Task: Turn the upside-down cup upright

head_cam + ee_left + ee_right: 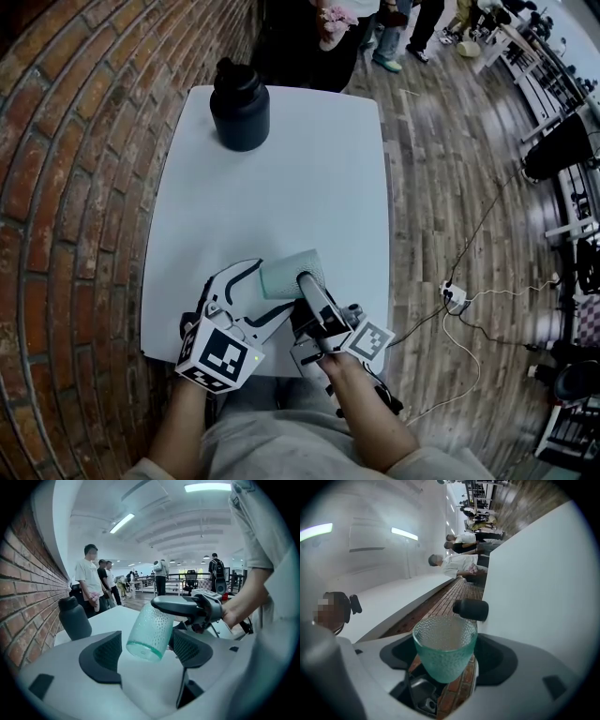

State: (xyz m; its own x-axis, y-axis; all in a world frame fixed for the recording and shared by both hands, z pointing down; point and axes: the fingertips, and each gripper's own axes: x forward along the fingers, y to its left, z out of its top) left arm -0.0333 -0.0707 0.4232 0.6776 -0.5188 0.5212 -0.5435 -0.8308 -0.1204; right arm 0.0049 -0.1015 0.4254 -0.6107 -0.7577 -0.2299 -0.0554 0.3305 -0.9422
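Teal glass cup [291, 272] was clamped in the right gripper [447, 657], tilted on its side above the white table [281, 187].
The left gripper [147, 652] stood wide open and empty, with the cup just ahead between its spread jaws, seemingly untouched by them. The step would likely go best by rolling the right wrist until the mouth faced up, then lowering the base flat before loosening, since the dimpled glass could slip.
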